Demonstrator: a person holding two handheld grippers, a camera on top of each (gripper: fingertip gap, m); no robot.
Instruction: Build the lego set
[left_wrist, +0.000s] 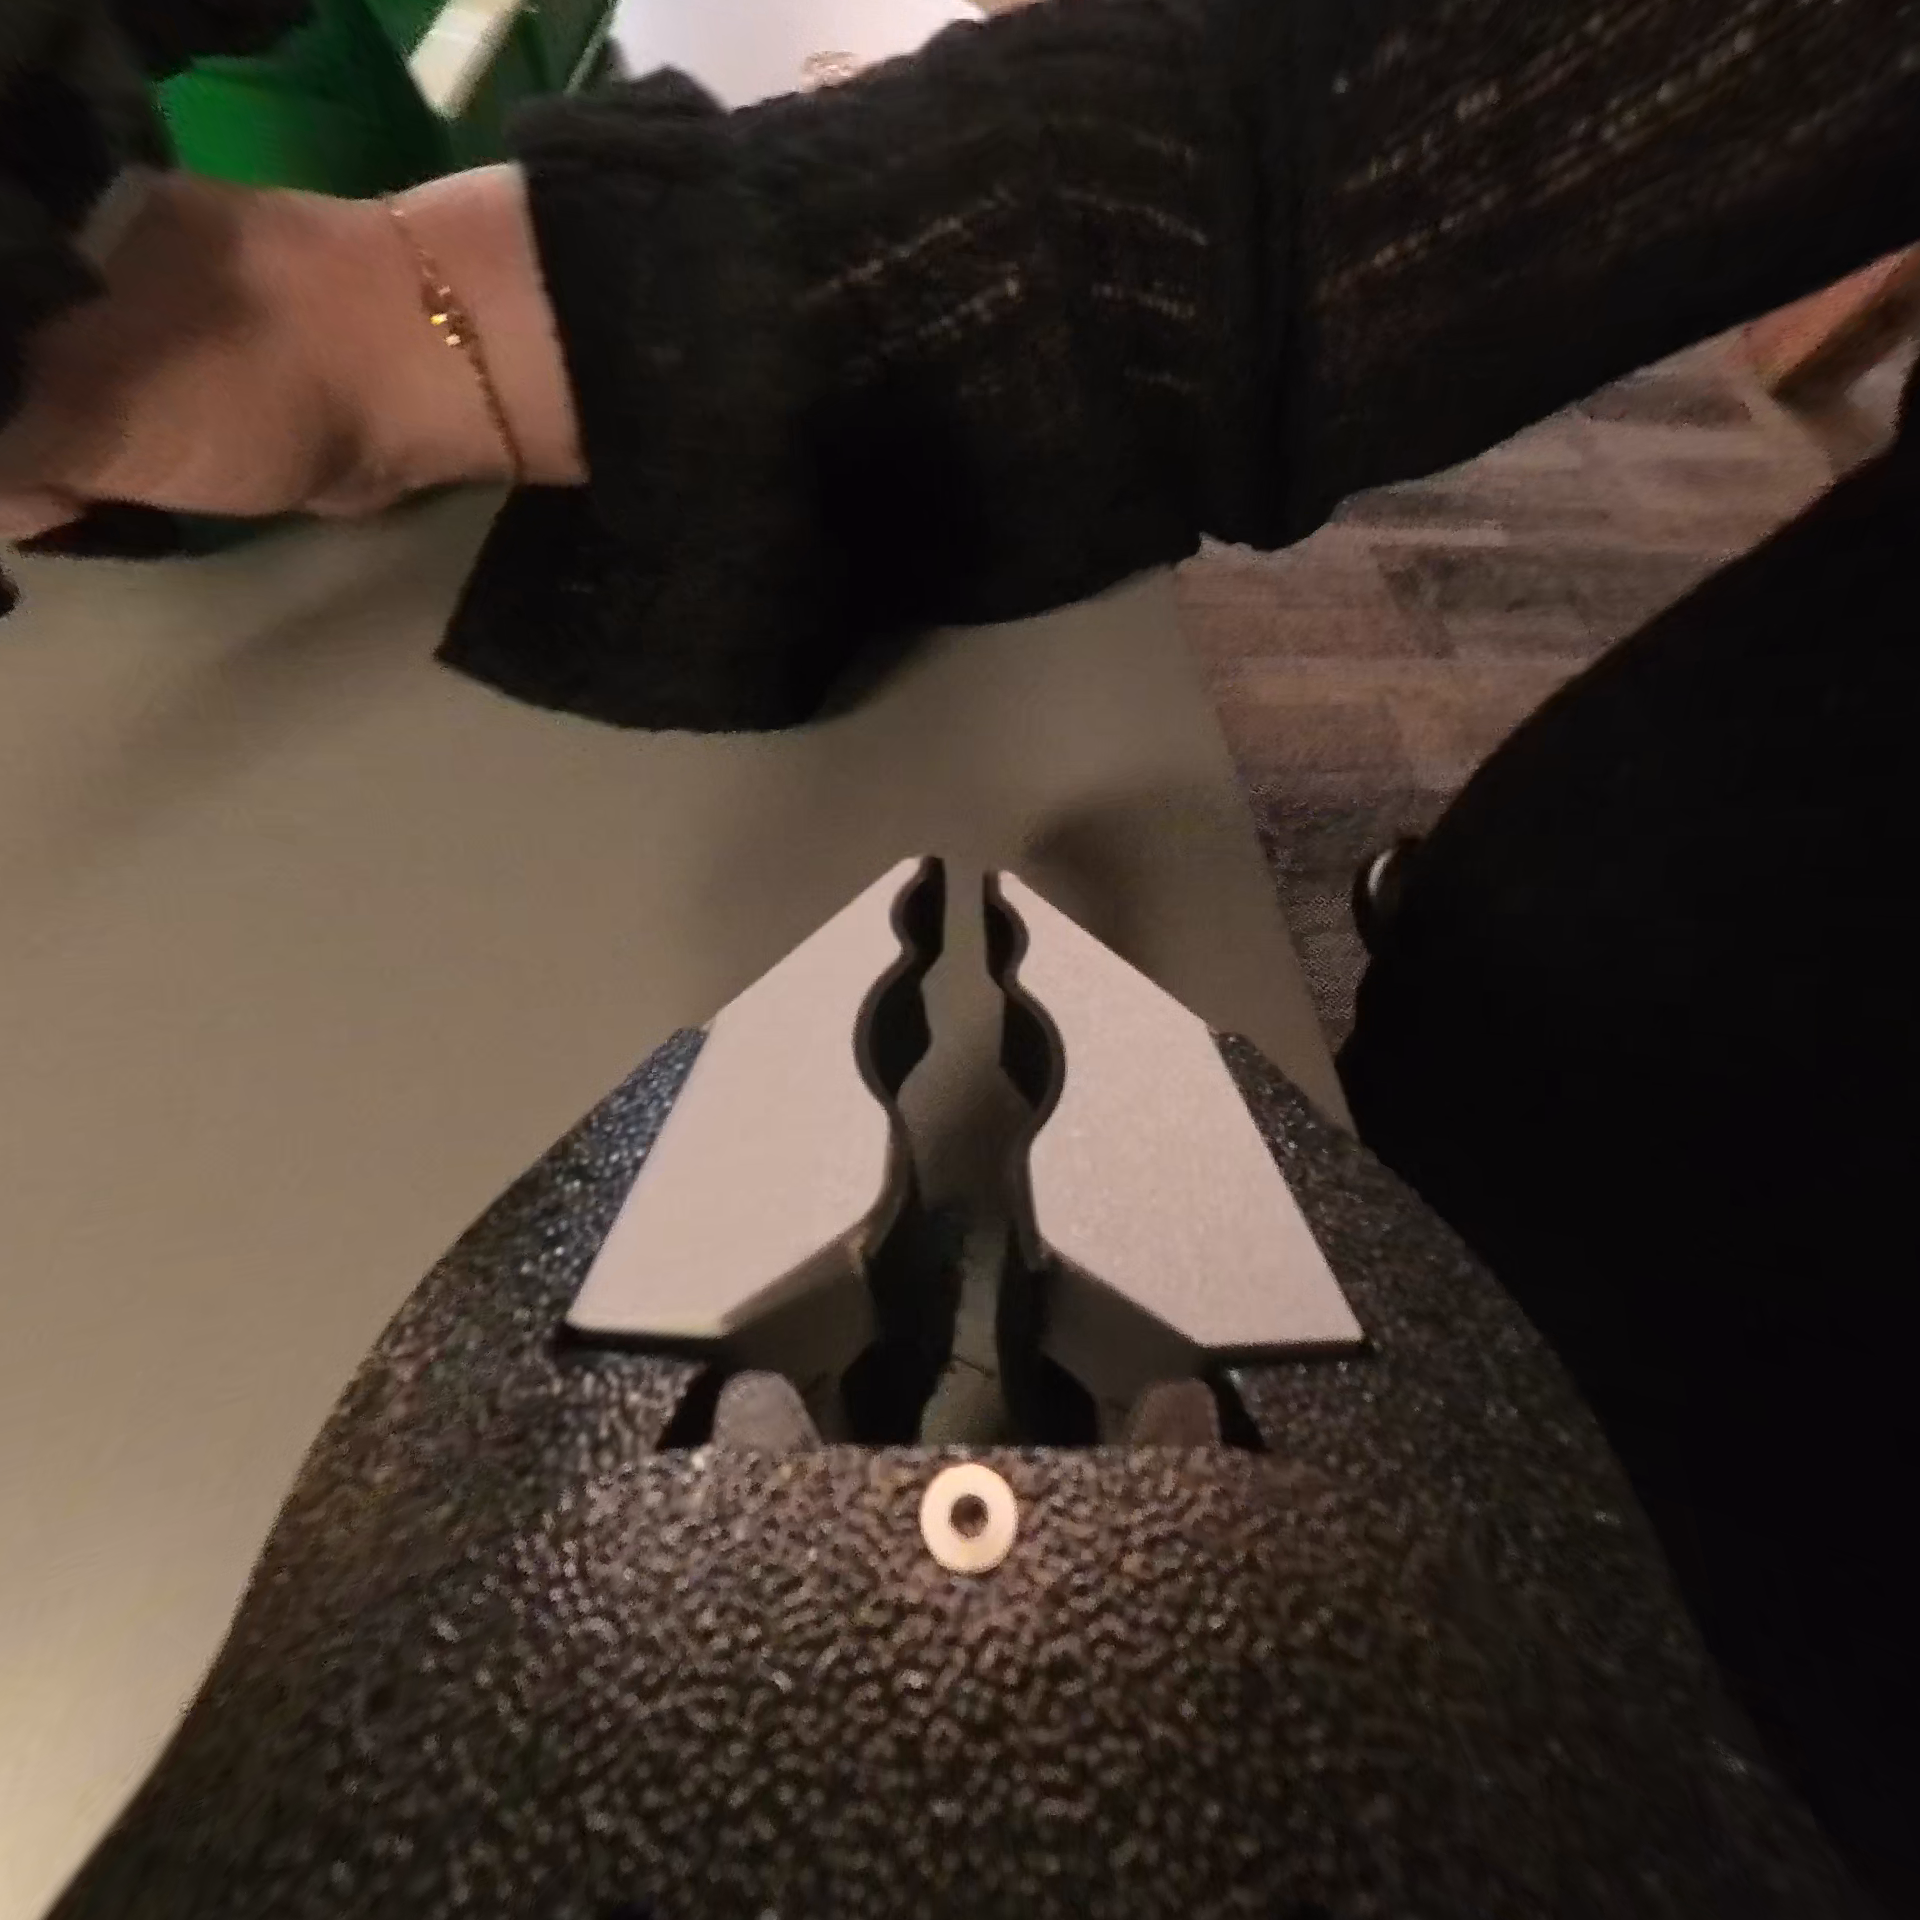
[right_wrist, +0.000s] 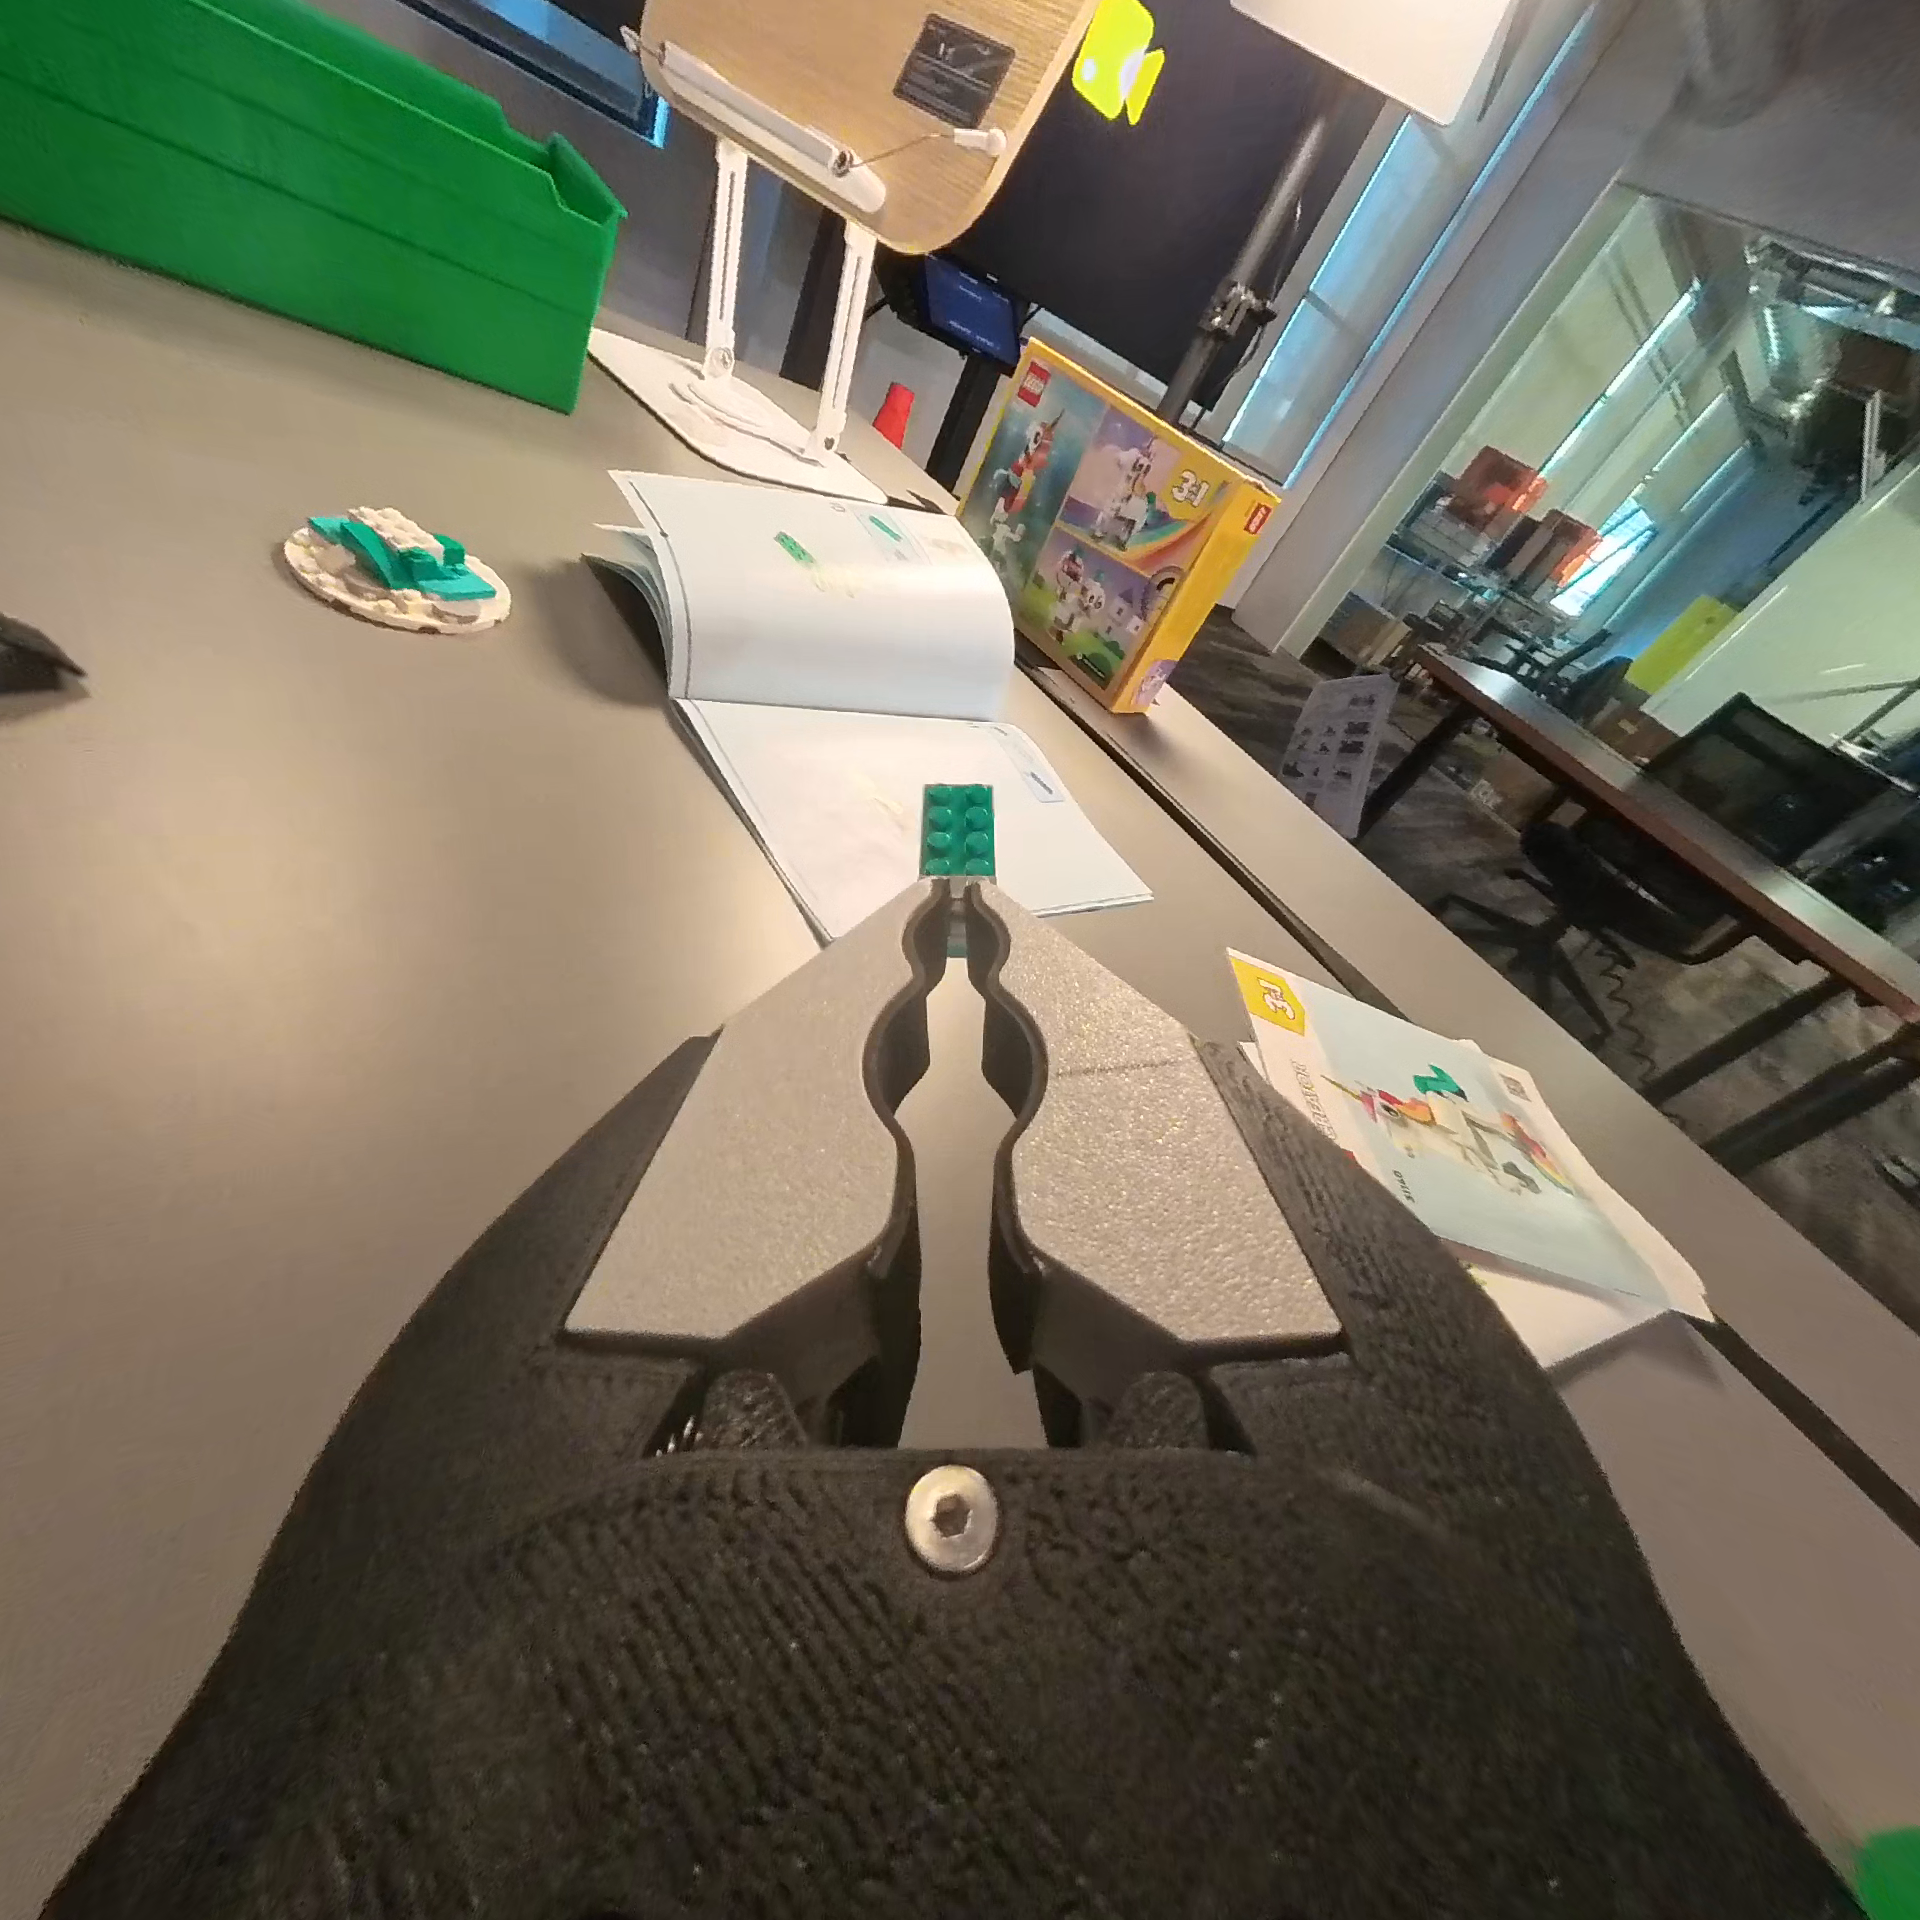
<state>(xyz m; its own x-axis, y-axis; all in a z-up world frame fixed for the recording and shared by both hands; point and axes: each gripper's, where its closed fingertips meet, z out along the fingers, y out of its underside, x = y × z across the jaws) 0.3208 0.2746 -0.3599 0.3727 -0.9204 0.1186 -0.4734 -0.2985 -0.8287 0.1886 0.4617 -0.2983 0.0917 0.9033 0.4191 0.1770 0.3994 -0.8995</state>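
Right gripper (right_wrist: 954, 885) clenches green brick (right_wrist: 958, 831) at frame centre; left gripper (left_wrist: 968, 871) slightly parted, empty, above grey table (left_wrist: 260, 883).

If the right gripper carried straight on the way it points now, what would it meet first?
Probably the open instruction booklet. The right gripper, shut on the green brick, points over its near page, with the yellow set box beyond. Depth is unclear; it might pass above the pages.
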